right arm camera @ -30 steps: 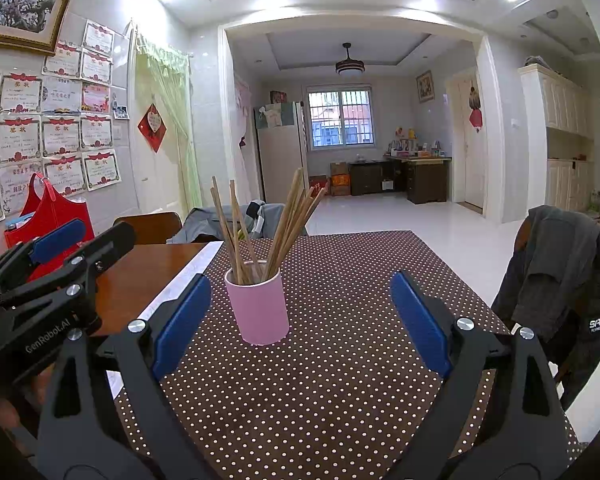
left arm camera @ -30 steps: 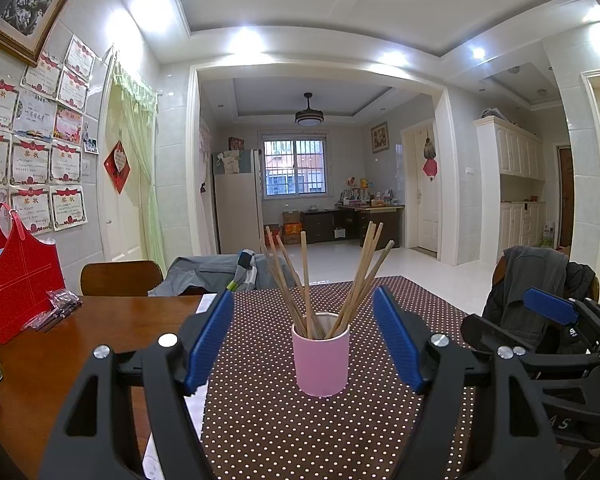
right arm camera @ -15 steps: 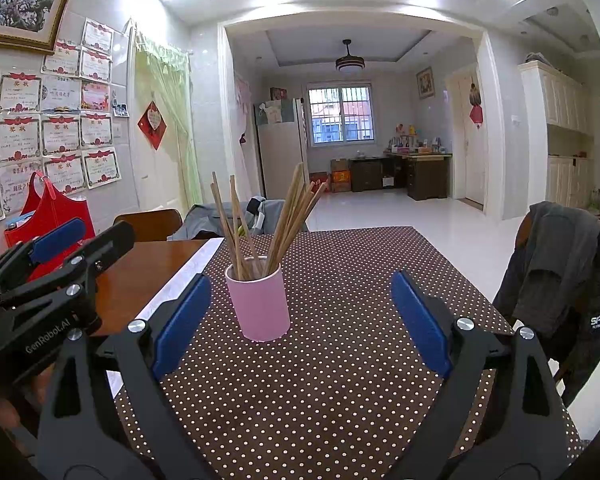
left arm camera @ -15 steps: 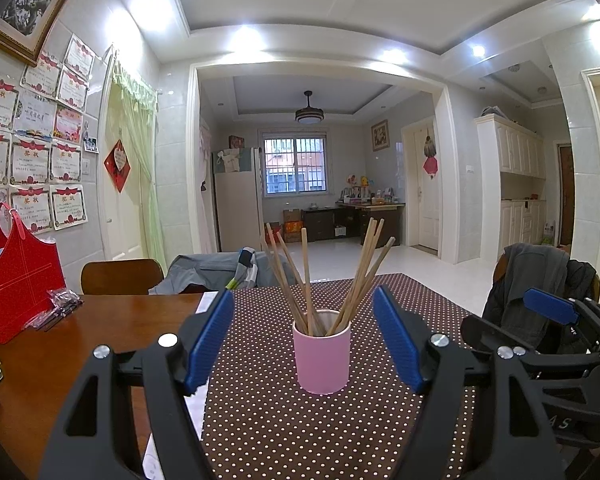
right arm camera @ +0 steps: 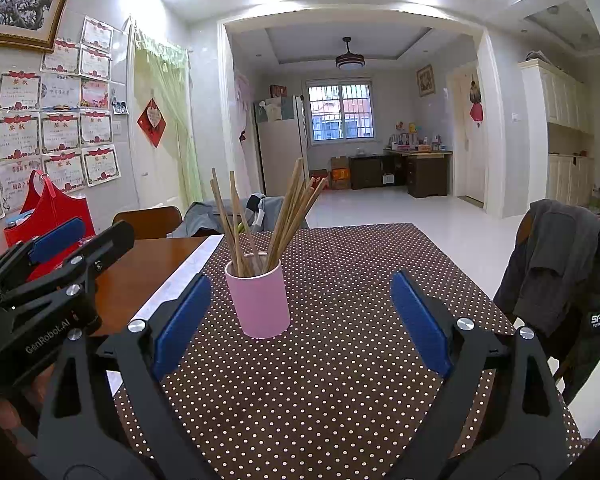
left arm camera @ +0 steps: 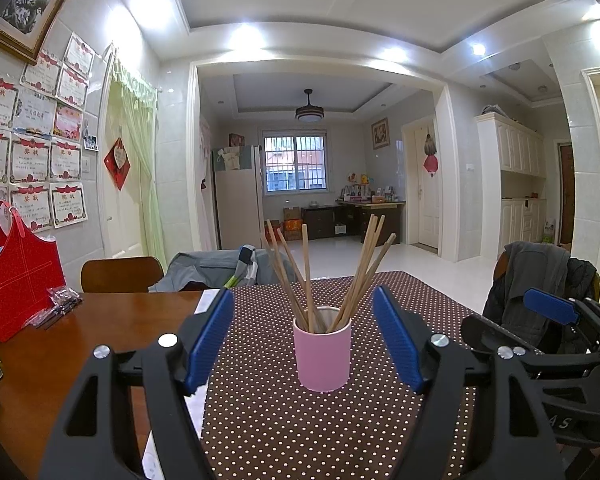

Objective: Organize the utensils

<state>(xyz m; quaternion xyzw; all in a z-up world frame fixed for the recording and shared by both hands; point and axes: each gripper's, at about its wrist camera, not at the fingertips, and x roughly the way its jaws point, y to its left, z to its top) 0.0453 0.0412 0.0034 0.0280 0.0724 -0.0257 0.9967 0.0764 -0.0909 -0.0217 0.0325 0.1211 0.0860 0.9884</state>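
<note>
Left wrist view: we hold the left hand-held gripper point(left arm camera: 304, 338) with its blue pads spread wide and nothing between them. A pink cup point(left arm camera: 322, 354) stands upright on the dotted brown cloth point(left arm camera: 268, 424) covering the tabletop point(left arm camera: 100, 328), centred in the gap between the pads and touching neither. A bundle of wooden chopsticks point(left arm camera: 312, 276) fans out of the cup. Our right hand-held gripper point(left arm camera: 556, 320) shows at the right edge, seen side-on. A red bag point(left arm camera: 16, 280) stands at the far left of the bare wood.

Right wrist view: the right hand-held gripper point(right arm camera: 300, 320) is likewise spread open and empty. The pink cup point(right arm camera: 260, 300) sits ahead and left of centre, nearer the left pad but apart from it, chopsticks point(right arm camera: 260, 220) leaning both ways. The left hand-held gripper point(right arm camera: 60, 264) reaches in from the left. A grey jacket point(right arm camera: 560, 272) hangs over a chair at right.
</note>
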